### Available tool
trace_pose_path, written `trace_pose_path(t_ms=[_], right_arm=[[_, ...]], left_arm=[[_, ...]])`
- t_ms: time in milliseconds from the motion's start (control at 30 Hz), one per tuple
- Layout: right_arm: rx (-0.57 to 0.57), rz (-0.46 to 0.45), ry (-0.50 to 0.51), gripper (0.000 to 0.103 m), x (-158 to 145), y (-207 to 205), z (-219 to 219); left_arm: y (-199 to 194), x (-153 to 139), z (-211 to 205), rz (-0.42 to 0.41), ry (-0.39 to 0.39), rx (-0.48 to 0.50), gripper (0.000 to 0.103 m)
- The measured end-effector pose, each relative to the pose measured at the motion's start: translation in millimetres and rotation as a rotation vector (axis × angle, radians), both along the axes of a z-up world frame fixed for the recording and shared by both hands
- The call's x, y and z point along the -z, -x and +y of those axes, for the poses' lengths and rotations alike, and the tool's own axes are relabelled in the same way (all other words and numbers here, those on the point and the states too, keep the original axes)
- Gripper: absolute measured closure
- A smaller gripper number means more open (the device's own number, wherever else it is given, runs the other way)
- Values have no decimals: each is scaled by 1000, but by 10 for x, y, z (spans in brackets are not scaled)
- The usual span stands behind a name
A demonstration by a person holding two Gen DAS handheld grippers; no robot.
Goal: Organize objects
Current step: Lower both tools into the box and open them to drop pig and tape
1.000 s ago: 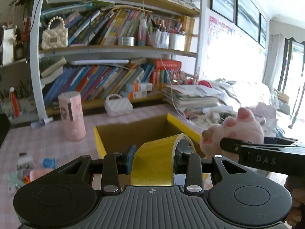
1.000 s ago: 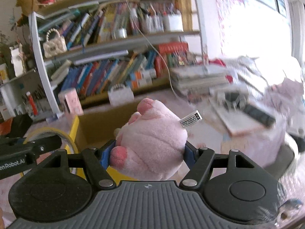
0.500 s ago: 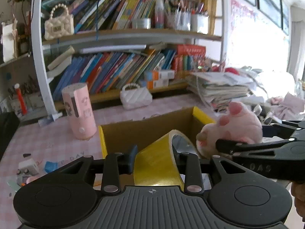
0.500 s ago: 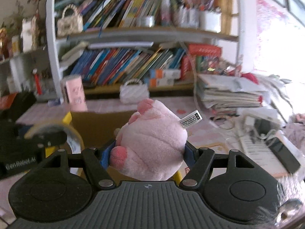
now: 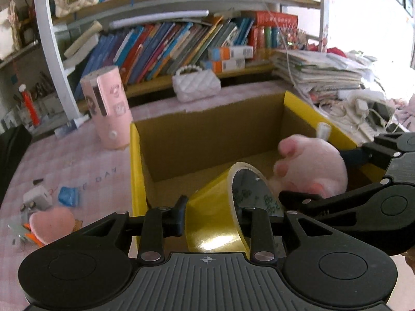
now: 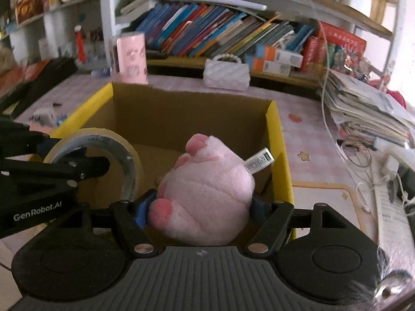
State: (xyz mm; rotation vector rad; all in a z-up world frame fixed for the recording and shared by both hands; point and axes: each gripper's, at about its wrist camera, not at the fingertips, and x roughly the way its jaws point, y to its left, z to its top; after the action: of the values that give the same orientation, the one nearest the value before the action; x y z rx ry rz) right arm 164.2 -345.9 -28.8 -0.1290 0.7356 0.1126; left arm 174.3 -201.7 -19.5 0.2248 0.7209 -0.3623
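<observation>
Cardboard box (image 5: 207, 134), open-topped with yellow edges, is set on a pink checked tablecloth (image 5: 77, 171) before a bookshelf (image 5: 181, 39). Pink plush paw (image 6: 207, 197) is held over the box interior between the right gripper (image 6: 201, 207) pads, whose jaws are opening. Yellow tape roll (image 5: 218, 212) is clamped by the left gripper (image 5: 211, 213), whose jaws are opening, just beside the paw over the box.
</observation>
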Motion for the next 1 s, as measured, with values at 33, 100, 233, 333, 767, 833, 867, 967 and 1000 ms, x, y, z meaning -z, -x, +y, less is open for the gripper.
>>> trace_pose_path(t_ms=[33,100,233,333,767,833,867,967,1000], right_arm=[[-7,-1,11,29,10,-3,7],[-9,-5,22,29,18,1,1],[5,-27,21,25,-23,53,-35],[33,-59,15,21,-92,117,-83],[190,-284,-78,19,-500,842,-19],[228,-302,-76,19,-515,988,27],[247,-301,-74,19,-508,1053,52],[294,-284,-85,19,-468,1247,138],[305,-270,-88,19,-449,1298,175]], left_arm=[[-1,8,1,7,-3,-8,70],[14,9,22,14,-6,-27,62],[86,-76,79,-25,10,-40,44],[181,-214,152,-81,67,-39,25],[784,-433,418,-194,168,-35,15],[875,-416,504,-188,172,-45,14],[931,-399,558,-180,178,-47,14],[1072,-326,705,-160,171,-53,12],[1107,-300,748,-152,161,-58,12]])
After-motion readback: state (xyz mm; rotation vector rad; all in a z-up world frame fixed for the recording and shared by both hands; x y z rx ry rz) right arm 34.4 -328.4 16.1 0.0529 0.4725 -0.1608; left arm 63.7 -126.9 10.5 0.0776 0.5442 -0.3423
